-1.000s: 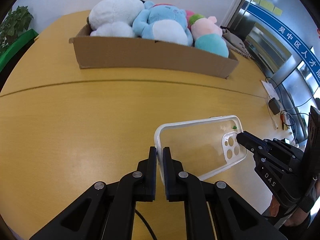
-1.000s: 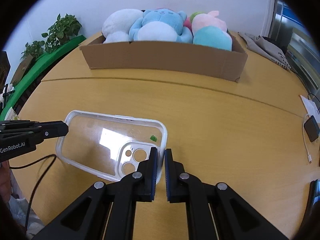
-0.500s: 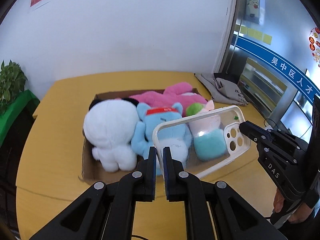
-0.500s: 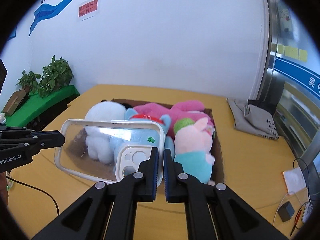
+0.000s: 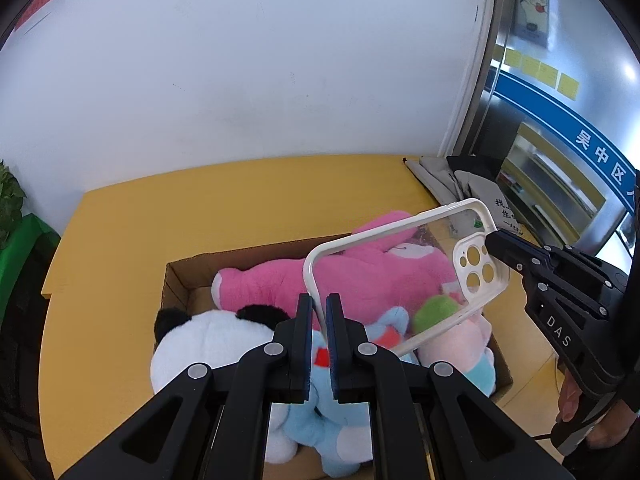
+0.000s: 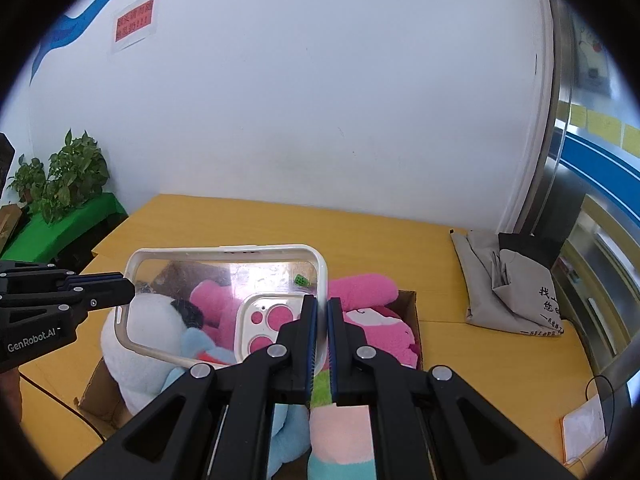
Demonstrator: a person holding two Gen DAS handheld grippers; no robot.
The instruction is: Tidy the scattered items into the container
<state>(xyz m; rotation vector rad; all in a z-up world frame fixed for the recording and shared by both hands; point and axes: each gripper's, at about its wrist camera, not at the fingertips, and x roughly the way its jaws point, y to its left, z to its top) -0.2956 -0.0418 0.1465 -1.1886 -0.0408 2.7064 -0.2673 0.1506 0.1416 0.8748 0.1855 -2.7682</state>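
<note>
A clear phone case [image 5: 400, 276] with a white rim and camera cut-outs is held in the air over the cardboard box [image 5: 188, 276]. My left gripper [image 5: 319, 312] is shut on its one short edge. My right gripper [image 6: 322, 316] is shut on the opposite edge by the camera cut-outs; it also shows in the left wrist view [image 5: 496, 242]. The case [image 6: 224, 292] hangs above the plush toys in the box [image 6: 408, 300]: a pink one [image 5: 360, 276], a white panda [image 5: 208, 344], a blue one [image 5: 332, 424] and a pink-and-teal pig [image 6: 340, 432].
The box stands on a yellow wooden table [image 5: 240, 200]. A grey cloth bag [image 6: 512, 280] lies on the table to the right of the box. Potted plants [image 6: 60, 176] on a green stand are at far left. A white wall is behind.
Both grippers have lifted the phone case off the table and carried it forward, so it now hangs over the open box of plush toys.
</note>
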